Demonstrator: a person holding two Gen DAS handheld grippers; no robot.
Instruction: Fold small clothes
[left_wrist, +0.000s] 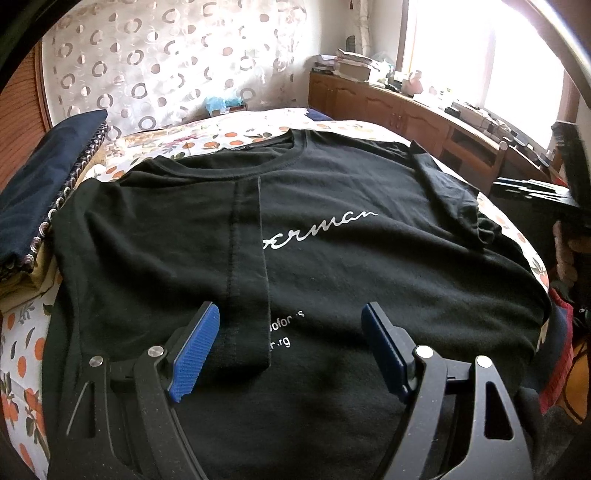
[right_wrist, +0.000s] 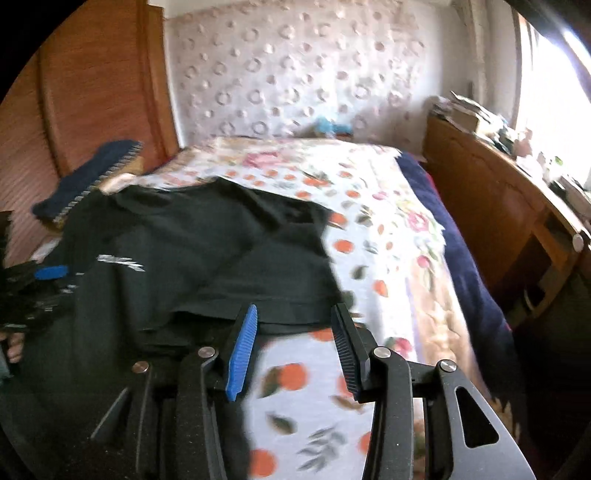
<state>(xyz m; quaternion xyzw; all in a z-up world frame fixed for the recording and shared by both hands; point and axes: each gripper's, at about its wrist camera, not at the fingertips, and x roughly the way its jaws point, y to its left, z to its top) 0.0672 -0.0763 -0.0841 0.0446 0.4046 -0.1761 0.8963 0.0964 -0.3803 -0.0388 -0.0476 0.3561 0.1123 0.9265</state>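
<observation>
At the bottom of the left wrist view the left gripper (left_wrist: 290, 345) stood wide open above the black T-shirt (left_wrist: 332, 266), nothing between its pads. The shirt lay flat across the middle of the frame, its left side folded inward to a straight vertical edge (left_wrist: 260, 258) running up toward the collar. In the right wrist view, which was blurred, the right gripper (right_wrist: 295, 347) hung with its jaws parted and empty over the shirt's hem (right_wrist: 288, 325), where it met the flowered bedsheet (right_wrist: 373, 236). Bare sheet stretched to the right and beyond the collar. A folded dark pile (left_wrist: 40, 192) sat at the left edge, a wooden cabinet (left_wrist: 406, 114) at upper right.
</observation>
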